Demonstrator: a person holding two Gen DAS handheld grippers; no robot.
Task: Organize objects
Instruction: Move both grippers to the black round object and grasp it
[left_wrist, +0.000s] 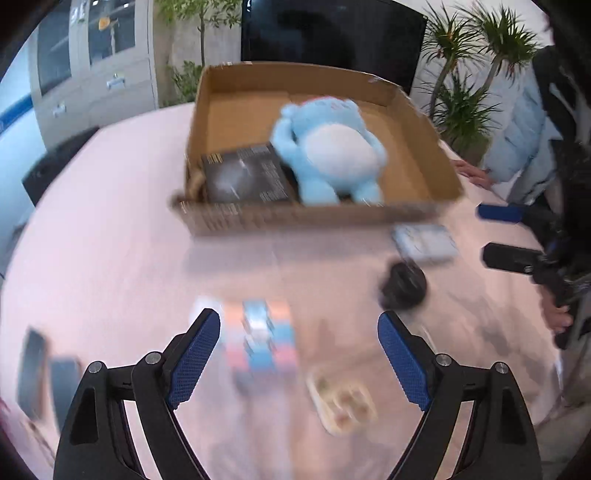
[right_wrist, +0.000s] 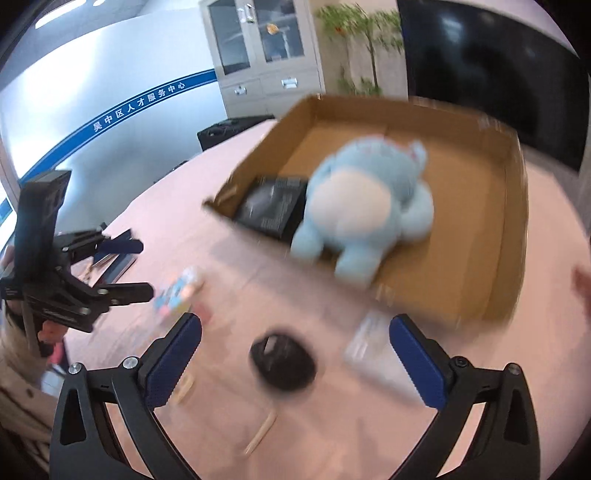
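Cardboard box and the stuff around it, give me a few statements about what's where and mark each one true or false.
1. The blue plush toy lies inside the cardboard box. True.
2. The black box sits on the table outside it. False: it is inside, beside the plush.
3. The right gripper holds the black mouse. False: its jaws are open and empty.
4. The left gripper is open. True.

— What sort of place is this?
— An office, likely a service centre: a frosted glass wall (right_wrist: 110, 122) carries a blue band of Chinese lettering (right_wrist: 138, 105).
— Anything else?
— Grey filing cabinets with glass doors (right_wrist: 264, 55), a big dark screen (left_wrist: 332, 37), potted plants (left_wrist: 465, 74) (two kinds), and a pink tabletop (left_wrist: 110, 221).
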